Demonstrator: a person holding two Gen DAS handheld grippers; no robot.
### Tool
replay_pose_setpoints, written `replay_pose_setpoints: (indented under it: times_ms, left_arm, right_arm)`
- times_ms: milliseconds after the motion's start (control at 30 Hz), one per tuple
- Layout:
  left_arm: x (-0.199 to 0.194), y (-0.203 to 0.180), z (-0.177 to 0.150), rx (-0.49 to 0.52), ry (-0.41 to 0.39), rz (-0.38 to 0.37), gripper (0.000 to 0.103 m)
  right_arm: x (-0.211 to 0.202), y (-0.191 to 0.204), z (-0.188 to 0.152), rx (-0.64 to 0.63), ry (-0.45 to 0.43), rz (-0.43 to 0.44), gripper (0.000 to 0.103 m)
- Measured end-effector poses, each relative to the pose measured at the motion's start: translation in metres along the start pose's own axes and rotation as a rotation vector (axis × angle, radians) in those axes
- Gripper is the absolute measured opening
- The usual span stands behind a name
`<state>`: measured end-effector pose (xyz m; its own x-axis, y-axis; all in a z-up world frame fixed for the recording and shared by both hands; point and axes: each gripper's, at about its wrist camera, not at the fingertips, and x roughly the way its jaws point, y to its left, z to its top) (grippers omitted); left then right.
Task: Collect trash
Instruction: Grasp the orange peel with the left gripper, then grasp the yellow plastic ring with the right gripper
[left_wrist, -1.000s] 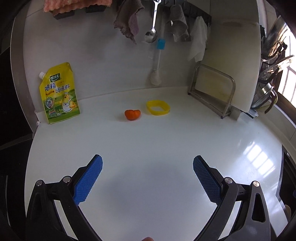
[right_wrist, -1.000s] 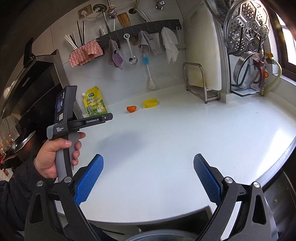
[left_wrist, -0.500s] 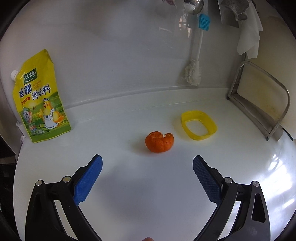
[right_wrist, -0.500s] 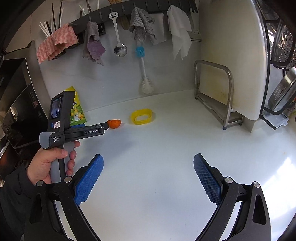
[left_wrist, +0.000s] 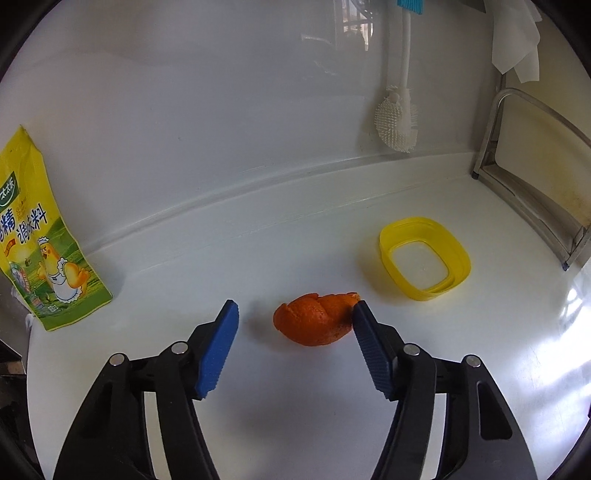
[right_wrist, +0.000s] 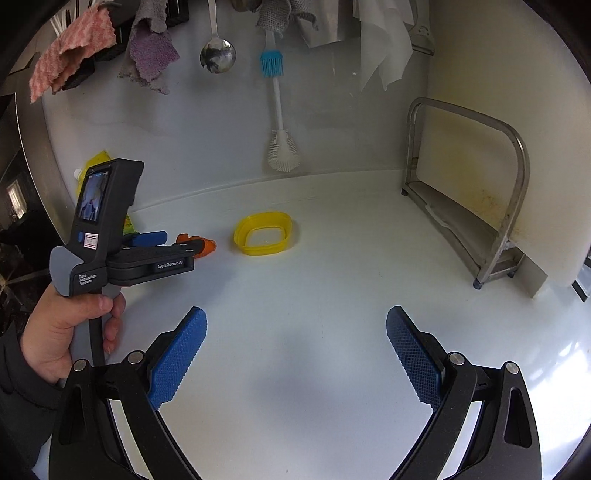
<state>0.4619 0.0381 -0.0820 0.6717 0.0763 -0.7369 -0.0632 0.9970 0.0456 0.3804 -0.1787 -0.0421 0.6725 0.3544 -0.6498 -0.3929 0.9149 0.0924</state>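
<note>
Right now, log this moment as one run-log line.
left gripper: jaws just closing around orange peel, no grip yet | right gripper: open, empty | yellow ring: on counter

Both wrist views look down onto the counter (left_wrist: 295, 424), sharing the yellow ring (right_wrist: 263, 238).

The left gripper (left_wrist: 291, 325) tilts downward at lower centre, its jaws just closing yet still apart. The right gripper (right_wrist: 295, 343) hangs wide open, lower centre, empty.
</note>
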Motion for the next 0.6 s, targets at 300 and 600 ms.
replay_pose_setpoints:
  times_ms: [300, 600]
  left_arm:
    - [-0.018, 0.022, 0.015, -0.029, -0.063, -0.02, 0.014]
    - [-0.02, 0.05, 0.02, -0.155, -0.079, -0.07, 0.013]
  right_arm:
    - [0.091, 0.024, 0.044, -0.055, 0.091, 0.002, 0.093]
    - [0.143, 0.049, 0.073, -0.096, 0.163, -0.067, 0.093]
